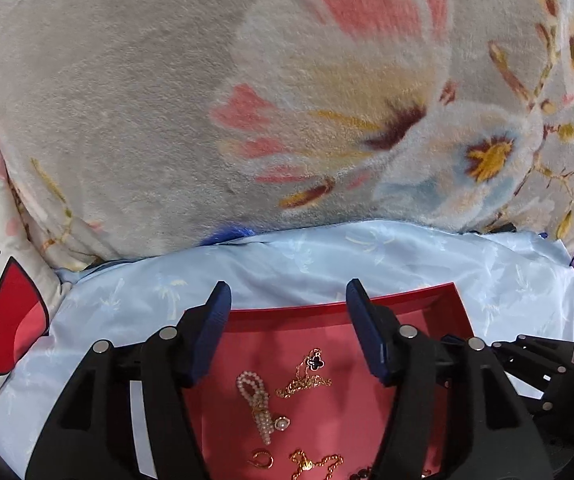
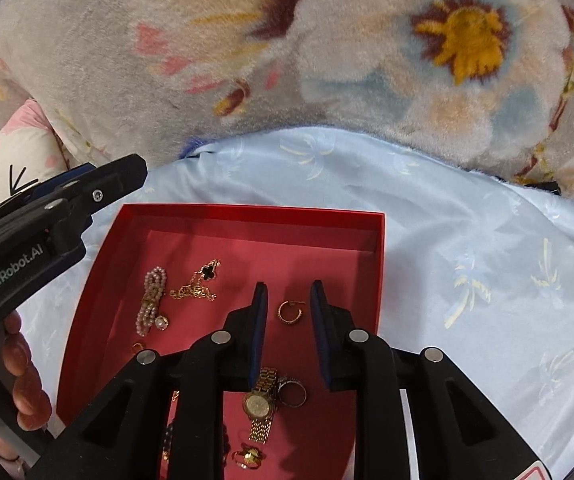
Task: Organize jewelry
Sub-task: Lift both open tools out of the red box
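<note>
Two grippers over box [image 2: 247,216] | left [image 1: 289,300] wide, empty | right [image 2: 289,292] narrow, empty, straddling hoop [image 2: 290,312] | advice: descend straight, pinch hoop's rim.

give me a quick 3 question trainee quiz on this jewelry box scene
1. True or false: the gold watch lies outside the red box.
2. Which piece sits between the right tool's open fingers? A pearl bracelet B gold hoop earring C silver ring
3. Fill in: the box rests on a light ____ sheet.

Key
1. False, it lies inside the box.
2. B, the gold hoop earring, not gripped.
3. blue
</note>
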Demonstrator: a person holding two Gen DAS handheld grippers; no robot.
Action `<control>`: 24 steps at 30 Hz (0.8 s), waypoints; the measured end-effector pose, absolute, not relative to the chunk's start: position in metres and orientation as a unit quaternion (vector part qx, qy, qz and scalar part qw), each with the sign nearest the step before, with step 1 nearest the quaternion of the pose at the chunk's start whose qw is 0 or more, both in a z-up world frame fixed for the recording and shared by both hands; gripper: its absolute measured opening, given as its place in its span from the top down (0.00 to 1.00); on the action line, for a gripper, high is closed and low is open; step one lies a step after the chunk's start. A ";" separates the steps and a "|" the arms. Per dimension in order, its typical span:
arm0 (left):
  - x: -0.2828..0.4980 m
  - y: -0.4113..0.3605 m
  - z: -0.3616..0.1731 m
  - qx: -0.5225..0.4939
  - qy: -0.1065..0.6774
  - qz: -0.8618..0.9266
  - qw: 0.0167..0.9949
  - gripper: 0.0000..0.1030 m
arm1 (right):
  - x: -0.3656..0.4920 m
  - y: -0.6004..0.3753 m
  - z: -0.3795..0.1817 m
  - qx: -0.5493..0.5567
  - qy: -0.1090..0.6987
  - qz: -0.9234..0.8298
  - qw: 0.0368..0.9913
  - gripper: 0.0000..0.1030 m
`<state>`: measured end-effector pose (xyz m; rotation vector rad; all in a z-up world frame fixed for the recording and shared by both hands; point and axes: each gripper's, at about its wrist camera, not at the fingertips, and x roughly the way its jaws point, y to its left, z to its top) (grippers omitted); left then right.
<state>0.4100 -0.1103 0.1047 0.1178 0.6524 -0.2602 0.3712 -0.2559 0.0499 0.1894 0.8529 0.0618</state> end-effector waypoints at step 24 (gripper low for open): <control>0.208 -0.040 0.056 0.083 0.310 -0.011 0.947 0.31 | 0.147 -0.217 0.039 0.091 0.352 -0.025 0.931 0.49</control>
